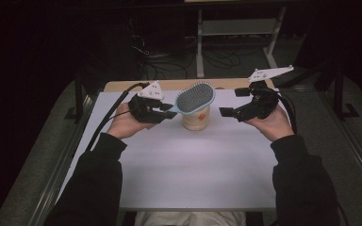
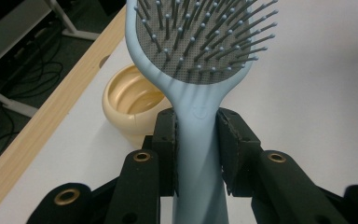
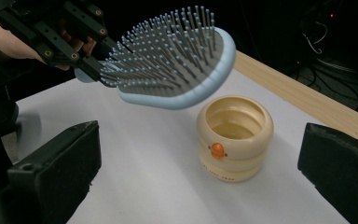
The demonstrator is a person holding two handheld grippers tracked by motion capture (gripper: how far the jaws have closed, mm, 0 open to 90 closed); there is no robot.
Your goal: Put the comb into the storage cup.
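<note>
A light blue hairbrush (image 1: 195, 97) with grey bristles is held in the air by its handle, bristles up. My left gripper (image 1: 166, 109) is shut on that handle (image 2: 196, 154), both pads pressed against its sides. The brush head (image 3: 172, 65) hovers above a cream ribbed cup (image 3: 234, 137) with an orange button; the cup (image 1: 196, 119) stands upright on the white sheet. My right gripper (image 1: 232, 102) is to the right of the cup, raised off the table, its jaws wide apart with nothing between them.
A white sheet (image 1: 193, 174) covers the wooden table, whose bare far edge (image 1: 169, 84) shows behind the cup (image 2: 131, 100). Beyond the table are a metal frame (image 1: 235, 28) and cables on the floor. Dark sleeves come in from the bottom.
</note>
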